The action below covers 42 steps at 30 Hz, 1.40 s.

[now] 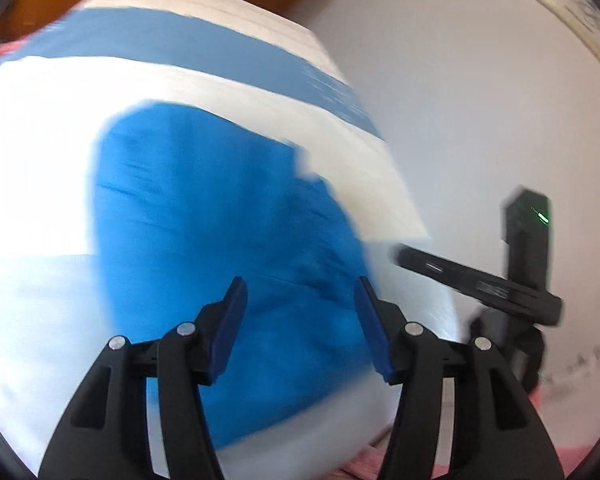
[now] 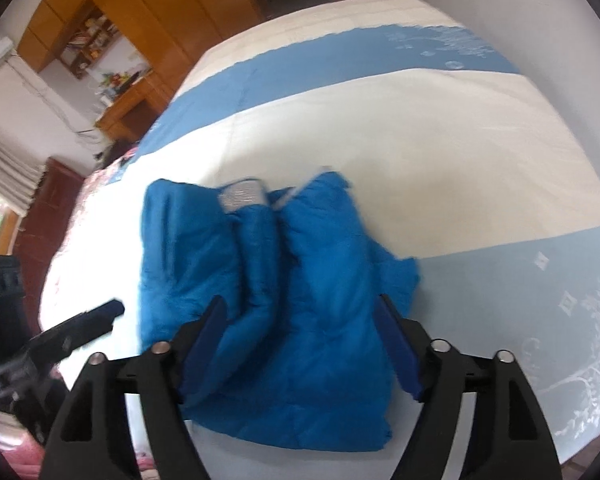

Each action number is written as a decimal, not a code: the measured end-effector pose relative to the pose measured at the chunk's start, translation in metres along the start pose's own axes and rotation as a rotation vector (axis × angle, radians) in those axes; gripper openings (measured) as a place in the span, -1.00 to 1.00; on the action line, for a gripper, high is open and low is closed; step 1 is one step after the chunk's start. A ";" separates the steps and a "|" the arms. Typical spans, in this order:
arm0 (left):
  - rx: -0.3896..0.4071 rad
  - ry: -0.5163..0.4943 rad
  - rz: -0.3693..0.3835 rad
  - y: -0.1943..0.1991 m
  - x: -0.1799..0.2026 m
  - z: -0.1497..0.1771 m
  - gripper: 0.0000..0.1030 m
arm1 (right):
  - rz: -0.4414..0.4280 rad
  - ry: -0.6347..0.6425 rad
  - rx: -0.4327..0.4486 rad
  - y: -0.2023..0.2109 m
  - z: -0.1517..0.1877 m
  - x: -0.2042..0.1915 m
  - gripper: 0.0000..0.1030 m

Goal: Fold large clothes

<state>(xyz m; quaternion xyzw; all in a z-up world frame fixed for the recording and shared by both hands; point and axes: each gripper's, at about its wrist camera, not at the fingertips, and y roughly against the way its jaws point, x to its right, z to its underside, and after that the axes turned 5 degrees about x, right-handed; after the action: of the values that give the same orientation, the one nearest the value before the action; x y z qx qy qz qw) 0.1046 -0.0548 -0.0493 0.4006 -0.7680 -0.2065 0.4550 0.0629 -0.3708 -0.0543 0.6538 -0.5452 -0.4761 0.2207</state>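
A bright blue padded jacket (image 2: 284,280) lies bunched and partly folded on the bed, with a grey lining patch (image 2: 242,196) showing at its far edge. In the right wrist view my right gripper (image 2: 300,300) hangs open just above the jacket's near half, its pads clear of the cloth. The left wrist view is blurred: my left gripper (image 1: 300,284) is open over the same jacket (image 1: 204,220), nothing pinched between its blue pads. Each gripper shows in the other's view: the right one (image 1: 480,284) beside the bed's edge, the left one (image 2: 88,320) at the jacket's left side.
The bed cover (image 2: 380,120) is cream with broad blue bands, and a pink floral sheet (image 2: 100,184) shows at its left edge. Wooden wardrobes (image 2: 148,8), a desk (image 2: 124,112) and a window blind (image 2: 8,168) stand beyond it. A white wall (image 1: 460,100) runs along the bed's other side.
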 end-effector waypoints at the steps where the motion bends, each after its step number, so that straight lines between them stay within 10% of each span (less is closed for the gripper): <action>1: 0.010 0.000 -0.071 0.004 -0.010 -0.003 0.05 | -0.020 0.008 -0.019 -0.004 -0.003 -0.005 0.61; 3: 0.007 0.010 -0.230 0.007 -0.029 -0.007 0.04 | -0.036 0.028 -0.050 -0.012 -0.008 -0.015 0.66; 8: -0.024 0.084 -0.331 -0.003 -0.061 -0.011 -0.05 | -0.057 0.075 -0.144 -0.042 -0.013 -0.041 0.73; 25: -0.041 0.116 -0.387 -0.031 -0.086 -0.005 -0.05 | -0.172 -0.068 -0.389 -0.129 -0.022 -0.036 0.73; 33: -0.049 0.160 -0.406 -0.032 -0.103 -0.001 -0.05 | -0.189 0.071 -0.337 -0.122 -0.032 -0.065 -0.42; 42: -0.024 0.146 -0.367 -0.019 -0.086 -0.006 -0.05 | -0.226 0.228 -0.204 -0.051 -0.041 -0.079 -0.63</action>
<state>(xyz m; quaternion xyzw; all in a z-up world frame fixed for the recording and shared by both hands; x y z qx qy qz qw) 0.1405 0.0034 -0.1050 0.5426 -0.6445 -0.2656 0.4687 0.1279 -0.2914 -0.0464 0.7348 -0.3885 -0.4736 0.2913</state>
